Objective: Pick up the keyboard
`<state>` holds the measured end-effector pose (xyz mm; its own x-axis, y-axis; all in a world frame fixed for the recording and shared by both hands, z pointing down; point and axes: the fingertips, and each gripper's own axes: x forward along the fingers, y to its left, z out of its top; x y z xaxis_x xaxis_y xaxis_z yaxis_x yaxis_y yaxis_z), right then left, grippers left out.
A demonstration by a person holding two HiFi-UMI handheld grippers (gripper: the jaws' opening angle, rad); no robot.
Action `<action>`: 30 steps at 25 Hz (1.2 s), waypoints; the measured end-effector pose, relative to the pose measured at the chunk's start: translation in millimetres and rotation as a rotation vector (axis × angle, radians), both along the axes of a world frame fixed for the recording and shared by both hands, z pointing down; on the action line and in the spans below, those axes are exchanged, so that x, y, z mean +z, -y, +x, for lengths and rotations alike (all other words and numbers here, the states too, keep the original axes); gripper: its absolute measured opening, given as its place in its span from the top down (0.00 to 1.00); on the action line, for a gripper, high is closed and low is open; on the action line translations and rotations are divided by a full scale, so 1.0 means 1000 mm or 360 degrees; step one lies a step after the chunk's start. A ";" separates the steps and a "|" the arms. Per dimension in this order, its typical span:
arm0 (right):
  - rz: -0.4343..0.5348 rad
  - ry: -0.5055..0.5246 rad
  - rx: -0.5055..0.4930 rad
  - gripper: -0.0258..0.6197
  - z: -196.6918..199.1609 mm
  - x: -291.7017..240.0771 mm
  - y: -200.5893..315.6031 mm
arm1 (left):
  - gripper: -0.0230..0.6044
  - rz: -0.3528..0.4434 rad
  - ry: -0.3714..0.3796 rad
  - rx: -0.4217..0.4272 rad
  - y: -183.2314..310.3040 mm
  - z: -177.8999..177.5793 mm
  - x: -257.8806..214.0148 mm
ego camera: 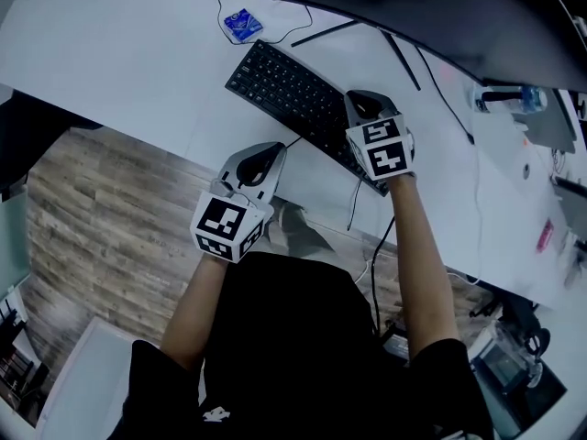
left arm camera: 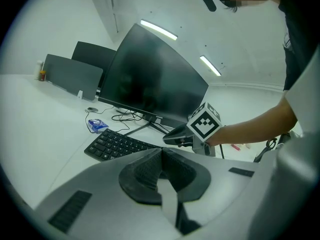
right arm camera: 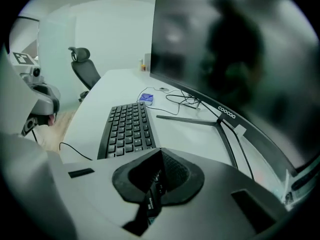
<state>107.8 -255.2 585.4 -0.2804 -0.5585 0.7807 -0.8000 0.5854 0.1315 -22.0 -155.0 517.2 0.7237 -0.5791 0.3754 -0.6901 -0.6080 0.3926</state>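
The black keyboard (ego camera: 292,93) lies slantwise on the white desk (ego camera: 119,53), also seen in the left gripper view (left arm camera: 116,145) and the right gripper view (right arm camera: 129,125). My right gripper (ego camera: 359,99) hovers over the keyboard's near right end, jaws shut with nothing between them (right arm camera: 159,155). My left gripper (ego camera: 273,151) hangs at the desk's front edge, just short of the keyboard's near long side, likewise shut and empty (left arm camera: 161,152). The right gripper (left arm camera: 170,138) and its marker cube show ahead in the left gripper view.
A curved dark monitor (ego camera: 413,7) stands behind the keyboard on thin stand legs (ego camera: 400,59). A blue packet (ego camera: 242,24) and cables lie at the keyboard's far end. A bottle (ego camera: 514,97) lies at the right. Wood floor (ego camera: 101,227) lies below the desk edge.
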 end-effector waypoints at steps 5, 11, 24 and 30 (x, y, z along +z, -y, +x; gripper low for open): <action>-0.0040 -0.0109 -0.0090 0.95 -0.009 0.013 0.003 | 0.95 -0.0025 -0.0032 -0.0021 -0.006 0.001 0.006; -0.0055 -0.0306 -0.0244 0.95 -0.014 0.026 0.002 | 0.95 -0.0039 -0.0030 -0.0051 -0.005 -0.002 0.011; -0.0163 -0.0335 -0.0283 0.95 -0.013 0.034 0.003 | 0.95 -0.0054 -0.0041 -0.0079 -0.004 -0.005 0.011; -0.0191 -0.0318 -0.0288 0.95 -0.014 0.034 0.005 | 0.95 -0.0113 -0.0043 -0.0019 -0.010 0.003 0.016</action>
